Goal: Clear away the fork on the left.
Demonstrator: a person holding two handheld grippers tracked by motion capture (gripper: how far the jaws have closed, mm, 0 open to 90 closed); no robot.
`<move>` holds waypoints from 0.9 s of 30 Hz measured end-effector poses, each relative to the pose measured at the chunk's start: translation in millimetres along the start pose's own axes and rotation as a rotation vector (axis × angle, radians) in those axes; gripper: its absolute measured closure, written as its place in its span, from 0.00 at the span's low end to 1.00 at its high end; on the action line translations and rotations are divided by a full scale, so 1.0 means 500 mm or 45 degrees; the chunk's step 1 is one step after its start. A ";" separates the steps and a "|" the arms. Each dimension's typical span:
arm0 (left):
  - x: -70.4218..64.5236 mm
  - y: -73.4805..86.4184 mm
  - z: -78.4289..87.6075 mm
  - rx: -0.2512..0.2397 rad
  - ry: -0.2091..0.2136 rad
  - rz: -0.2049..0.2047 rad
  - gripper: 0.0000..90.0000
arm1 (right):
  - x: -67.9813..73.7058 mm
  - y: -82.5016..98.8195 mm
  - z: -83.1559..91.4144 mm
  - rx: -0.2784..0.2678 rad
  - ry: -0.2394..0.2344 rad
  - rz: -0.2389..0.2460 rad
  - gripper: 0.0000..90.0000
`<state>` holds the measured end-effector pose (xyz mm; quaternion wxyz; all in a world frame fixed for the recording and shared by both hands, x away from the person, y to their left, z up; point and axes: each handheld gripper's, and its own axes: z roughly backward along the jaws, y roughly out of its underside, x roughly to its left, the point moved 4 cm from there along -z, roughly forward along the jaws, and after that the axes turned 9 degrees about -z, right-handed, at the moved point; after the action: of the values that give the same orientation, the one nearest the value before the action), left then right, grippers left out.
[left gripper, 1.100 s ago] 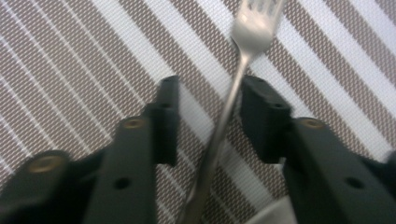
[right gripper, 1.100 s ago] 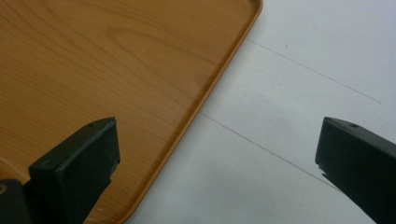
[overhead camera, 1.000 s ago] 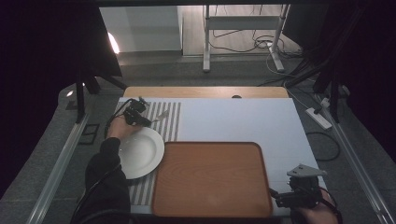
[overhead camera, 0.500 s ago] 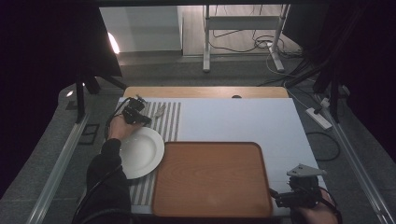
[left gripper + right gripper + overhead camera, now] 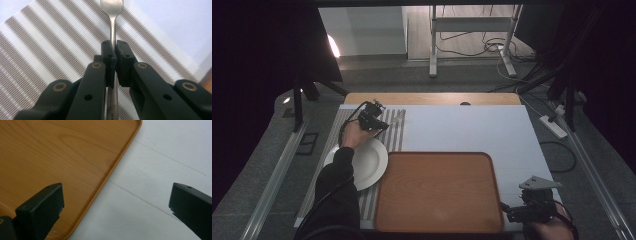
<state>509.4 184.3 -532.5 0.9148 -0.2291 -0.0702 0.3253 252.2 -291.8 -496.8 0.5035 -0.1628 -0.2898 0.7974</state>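
My left gripper (image 5: pixel 382 124) is over the striped placemat (image 5: pixel 396 136) at the table's back left, shut on the handle of a metal fork (image 5: pixel 113 30). In the left gripper view the left gripper (image 5: pixel 115 53) has its jaws pressed on the fork's stem and the head points away over the stripes. The fork (image 5: pixel 396 119) lies beyond the jaws in the high view. A white plate (image 5: pixel 367 162) sits on the placemat just behind my left hand. My right gripper (image 5: pixel 510 215) rests at the front right, open, beside the wooden tray (image 5: pixel 439 192). In the right gripper view its jaws stand wide apart over the tray's corner (image 5: pixel 75 165).
The white table surface (image 5: pixel 472 130) stretches to the right of the placemat and behind the tray. A power strip (image 5: pixel 551 126) lies on the floor at the right. Table legs and cables stand beyond the far edge.
The left gripper has shifted slightly toward the plate with the fork between its jaws. The right gripper has stayed in place.
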 end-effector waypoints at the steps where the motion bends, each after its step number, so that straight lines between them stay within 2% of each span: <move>1: -0.007 -0.006 0.001 -0.003 0.007 -0.008 0.95 | 0.000 0.000 0.000 0.001 0.000 0.000 0.00; 2: -0.007 -0.006 0.001 -0.003 0.007 -0.008 0.95 | 0.000 0.000 0.000 0.000 0.000 0.000 0.00; 8: -0.058 -0.041 0.004 -0.010 0.045 -0.054 0.95 | 0.000 0.000 0.000 -0.001 -0.001 0.004 0.00; 9: -0.058 -0.041 0.004 -0.010 0.045 -0.054 0.95 | 0.000 0.000 0.000 -0.001 -0.002 0.004 0.00; 10: -0.074 -0.049 0.003 -0.004 0.058 -0.062 0.95 | 0.000 0.000 0.000 -0.001 -0.002 0.004 0.00; 11: -0.074 -0.049 0.003 -0.004 0.058 -0.062 0.95 | 0.000 0.000 0.000 -0.001 -0.002 0.004 0.00; 12: -0.092 -0.056 0.002 0.002 0.070 -0.081 0.95 | 0.001 0.000 0.000 -0.002 -0.002 0.006 0.00; 14: -0.108 -0.062 0.001 0.005 0.079 -0.098 0.95 | 0.001 0.000 0.000 -0.003 -0.001 0.007 0.00; 17: -0.123 -0.067 -0.001 0.019 0.081 -0.116 0.95 | 0.001 0.000 0.001 -0.004 -0.001 0.008 0.00; 20: -0.154 -0.076 -0.001 0.033 0.102 -0.141 0.95 | 0.001 0.000 0.001 -0.005 -0.001 0.010 0.00; 27: -0.215 -0.081 -0.003 0.035 0.136 -0.162 0.95 | 0.002 0.000 0.001 -0.006 0.000 0.014 0.00</move>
<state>448.9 88.6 -512.8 0.9391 -0.2287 -0.0315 0.2547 251.3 -291.2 -496.4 0.4988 -0.1655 -0.2911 0.7995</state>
